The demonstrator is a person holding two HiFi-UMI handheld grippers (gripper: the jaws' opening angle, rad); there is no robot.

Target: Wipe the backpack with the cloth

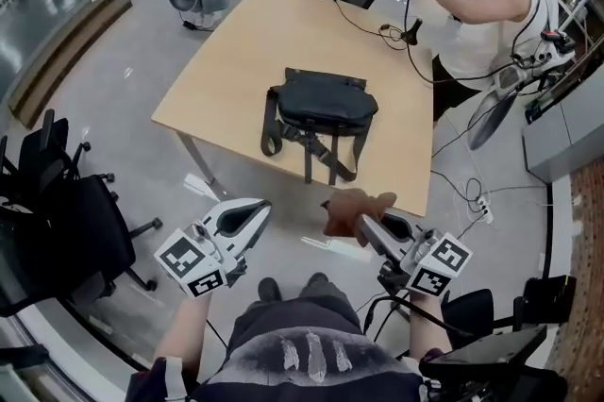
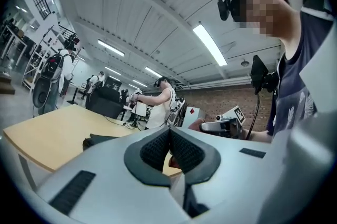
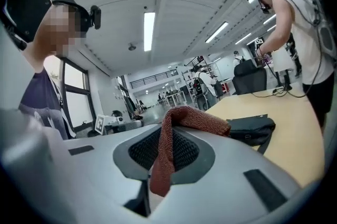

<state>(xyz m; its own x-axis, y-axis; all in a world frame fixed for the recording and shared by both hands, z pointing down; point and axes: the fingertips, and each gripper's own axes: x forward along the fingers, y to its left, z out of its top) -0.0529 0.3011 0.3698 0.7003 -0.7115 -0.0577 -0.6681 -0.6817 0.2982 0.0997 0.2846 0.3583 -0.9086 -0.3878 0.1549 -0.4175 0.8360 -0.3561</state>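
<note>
Hanging betw. R gripper [image 3: 167,139] jaws: cloth [image 3: 196,119]

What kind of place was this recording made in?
Probably an open-plan lab or workshop: a table with trailing cables, office chairs around it, and a second person wearing recording gear.

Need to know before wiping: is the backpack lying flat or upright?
Lying flat: the backpack rests on the table, straps trailing toward its near edge.

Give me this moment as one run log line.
left hand-held gripper: shut, empty | right hand-held gripper: shut on cloth | backpack: on table, untouched | wiping: not begun
</note>
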